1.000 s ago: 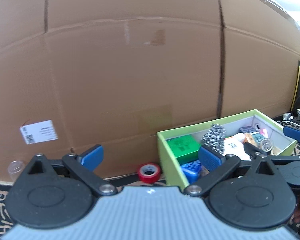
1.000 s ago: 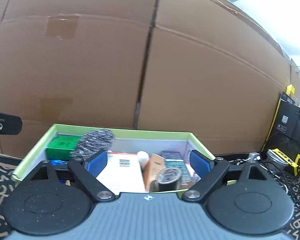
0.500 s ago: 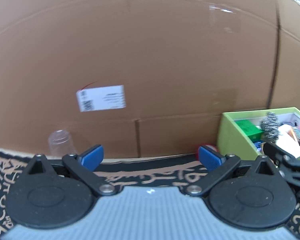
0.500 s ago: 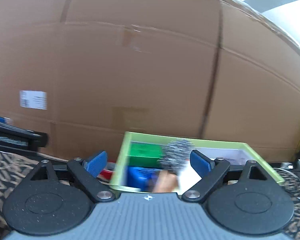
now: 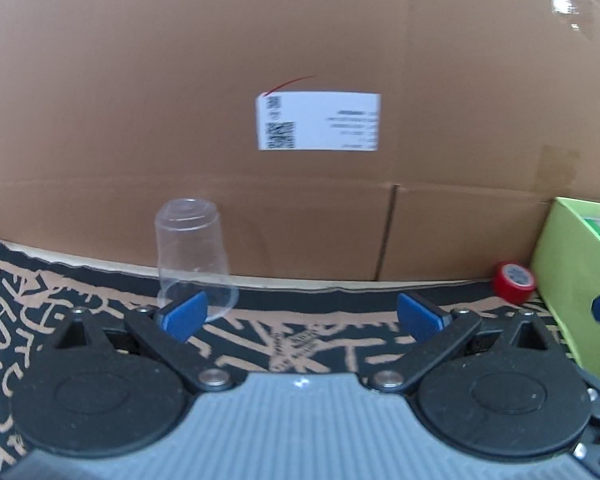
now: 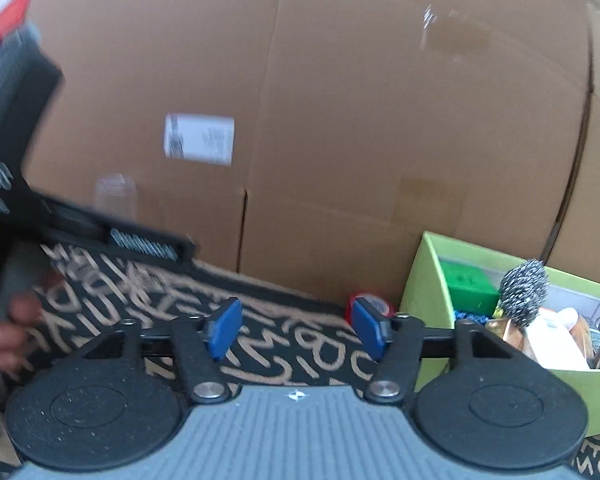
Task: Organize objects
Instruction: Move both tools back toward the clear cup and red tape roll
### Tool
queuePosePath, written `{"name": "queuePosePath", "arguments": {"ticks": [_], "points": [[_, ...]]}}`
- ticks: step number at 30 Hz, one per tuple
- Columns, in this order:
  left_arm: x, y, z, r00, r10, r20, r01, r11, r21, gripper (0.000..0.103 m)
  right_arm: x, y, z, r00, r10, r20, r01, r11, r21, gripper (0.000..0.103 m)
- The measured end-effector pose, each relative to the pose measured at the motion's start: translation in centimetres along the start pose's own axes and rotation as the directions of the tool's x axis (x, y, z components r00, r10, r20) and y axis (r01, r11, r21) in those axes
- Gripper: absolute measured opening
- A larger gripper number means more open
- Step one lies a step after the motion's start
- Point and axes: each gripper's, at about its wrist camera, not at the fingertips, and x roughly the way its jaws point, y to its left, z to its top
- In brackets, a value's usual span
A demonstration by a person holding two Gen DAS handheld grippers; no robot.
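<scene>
A clear plastic cup (image 5: 192, 256) stands upside down on the patterned mat by the cardboard wall, just beyond my left finger. It shows faintly in the right wrist view (image 6: 115, 196). A red tape roll (image 5: 514, 282) lies beside the green box (image 5: 572, 280). My left gripper (image 5: 302, 316) is open and empty, low over the mat. My right gripper (image 6: 296, 328) is open and empty, with the red tape roll (image 6: 366, 305) partly hidden behind its right finger. The green box (image 6: 428, 280) holds a steel scourer (image 6: 524, 292), a green block and several other items.
A large cardboard wall (image 5: 300, 80) with a white label (image 5: 318, 121) closes the back. The patterned mat (image 6: 260, 320) covers the floor. The left hand-held tool and hand (image 6: 4, 240) fill the left of the right wrist view.
Both grippers have swung to the left, away from the box. The cup and label have come toward the centre of the left view. The right jaws have narrowed somewhat.
</scene>
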Motion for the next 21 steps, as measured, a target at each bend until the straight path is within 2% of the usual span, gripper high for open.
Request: {"name": "queuePosePath", "arguments": {"ticks": [4, 8, 13, 16, 19, 21], "points": [[0.5, 2.9, 1.3, 0.999, 0.023, 0.044, -0.023, 1.000, -0.004, 0.103, 3.5, 0.6, 0.4, 0.997, -0.062, -0.043, 0.059, 0.996, -0.066, 0.062], [1.8, 5.7, 1.6, 1.000, -0.002, -0.004, 0.002, 1.000, -0.009, 0.103, 6.9, 0.9, 1.0, 0.989, -0.126, -0.082, 0.119, 0.989, -0.084, 0.062], [3.6, 7.0, 1.3, 0.998, 0.040, -0.048, -0.042, 0.998, -0.037, 0.103, 10.5, 0.3, 0.9, 0.963, -0.222, -0.155, 0.205, 0.972, -0.116, 0.062], [4.6, 6.9, 1.5, 0.997, 0.058, -0.052, -0.060, 0.998, -0.034, 0.103, 11.6, -0.5, 0.7, 0.958, -0.208, -0.197, 0.189, 0.976, -0.112, 0.056], [5.5, 6.7, 1.7, 0.996, 0.078, -0.046, -0.079, 0.997, -0.018, 0.103, 11.6, -1.2, 0.7, 0.960, -0.199, -0.195, 0.183, 0.978, -0.098, 0.034], [6.1, 6.9, 1.6, 0.996, 0.075, -0.052, -0.076, 0.997, -0.016, 0.100, 11.0, -1.2, 0.6, 0.964, -0.196, -0.178, 0.179, 0.978, -0.105, 0.014]]}}
